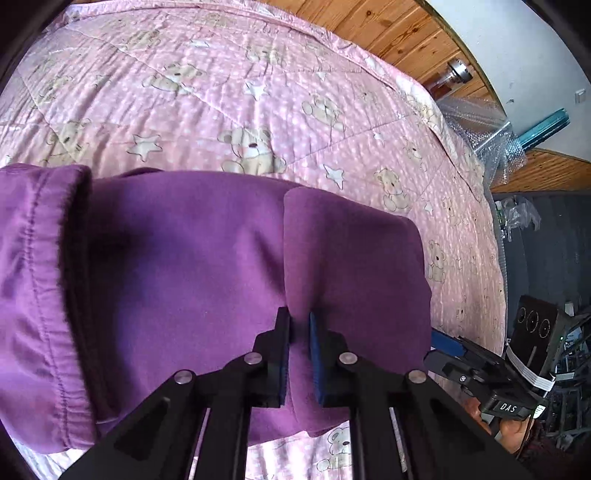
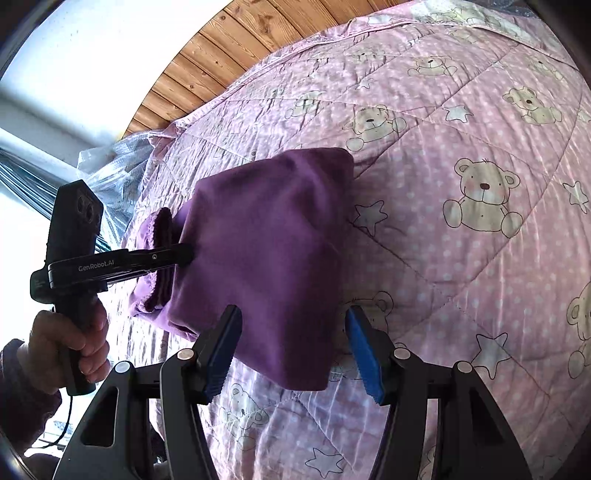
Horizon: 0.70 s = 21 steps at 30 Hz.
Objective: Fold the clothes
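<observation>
A folded purple garment [image 1: 184, 258] lies on a pink teddy-bear quilt [image 1: 221, 74]. A lighter hemmed part shows at its left side. My left gripper [image 1: 300, 321] is shut on a raised fold of the purple cloth. In the right wrist view the same garment [image 2: 266, 221] sits as a compact bundle. My right gripper [image 2: 291, 325] is open, one finger on each side of the bundle's near edge. The left gripper [image 2: 181, 256] enters the bundle from the left, held by a hand [image 2: 62, 347]. The right gripper [image 1: 447, 341] shows just past the garment's right edge.
The quilt [image 2: 461, 110] spreads widely beyond the garment. Wooden floor [image 1: 388, 26] lies past the bed's far edge. Bubble wrap [image 1: 480, 125] is piled at the bed's corner, and dark clutter [image 1: 535, 240] stands to the right. More plastic wrap [image 2: 114, 162] lies near a bright window.
</observation>
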Each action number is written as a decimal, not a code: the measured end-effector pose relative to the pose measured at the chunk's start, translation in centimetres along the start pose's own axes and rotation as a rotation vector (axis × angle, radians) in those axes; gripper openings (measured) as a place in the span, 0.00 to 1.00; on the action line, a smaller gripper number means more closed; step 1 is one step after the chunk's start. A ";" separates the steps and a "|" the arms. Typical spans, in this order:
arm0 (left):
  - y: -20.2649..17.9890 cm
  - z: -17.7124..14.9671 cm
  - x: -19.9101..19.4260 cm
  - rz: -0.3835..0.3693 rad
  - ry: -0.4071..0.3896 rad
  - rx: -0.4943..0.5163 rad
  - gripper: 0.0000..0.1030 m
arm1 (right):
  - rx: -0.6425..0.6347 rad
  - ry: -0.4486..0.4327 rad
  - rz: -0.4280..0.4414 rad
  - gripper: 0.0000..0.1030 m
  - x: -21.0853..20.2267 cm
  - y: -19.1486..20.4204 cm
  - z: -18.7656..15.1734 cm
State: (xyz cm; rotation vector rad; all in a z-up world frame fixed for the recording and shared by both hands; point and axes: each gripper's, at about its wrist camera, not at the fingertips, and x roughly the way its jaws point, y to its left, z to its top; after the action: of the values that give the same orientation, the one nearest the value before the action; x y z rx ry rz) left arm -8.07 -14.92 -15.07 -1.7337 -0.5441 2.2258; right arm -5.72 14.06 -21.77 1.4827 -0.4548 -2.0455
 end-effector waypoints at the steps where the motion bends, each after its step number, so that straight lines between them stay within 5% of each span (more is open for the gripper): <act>1: 0.3 -0.1 -0.3 0.025 -0.009 -0.002 0.10 | -0.005 0.010 -0.002 0.58 0.4 0.2 0.0; 3: 0.8 0.3 0.3 0.076 -0.013 0.002 0.10 | -0.019 0.039 -0.018 0.58 1.3 0.4 -0.1; 5: 1.2 -0.1 2.3 0.056 0.067 0.011 0.11 | -0.025 0.062 -0.043 0.58 1.9 0.6 -0.2; 7: 1.1 -0.2 2.2 0.056 0.065 0.021 0.15 | -0.017 0.063 -0.048 0.55 1.7 0.5 -0.1; 8: 1.2 0.0 1.6 0.038 0.069 -0.008 0.15 | -0.012 0.062 -0.037 0.50 1.6 0.5 -0.1; 10: 1.5 0.0 0.0 -0.044 0.035 -0.064 0.22 | 0.008 0.091 -0.028 0.24 2.2 0.1 -0.1; 13: 1.3 -0.5 0.3 0.074 0.074 0.010 0.24 | 0.004 0.088 -0.037 0.16 2.2 0.5 -0.2; 17: -1.2 0.4 -1.2 0.161 0.100 0.034 0.24 | -0.178 -0.010 -0.150 0.10 -0.5 5.1 0.1; 21: -6.5 2.1 -2.7 -0.008 0.123 0.091 0.49 | -0.380 -0.077 -0.277 0.09 -1.8 10.3 -0.4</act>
State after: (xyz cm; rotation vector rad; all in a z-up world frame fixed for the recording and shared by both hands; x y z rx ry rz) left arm -9.52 -10.53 -9.34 -1.8040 -0.4145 2.0873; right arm -2.43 7.19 -14.64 1.2922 0.1182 -2.2515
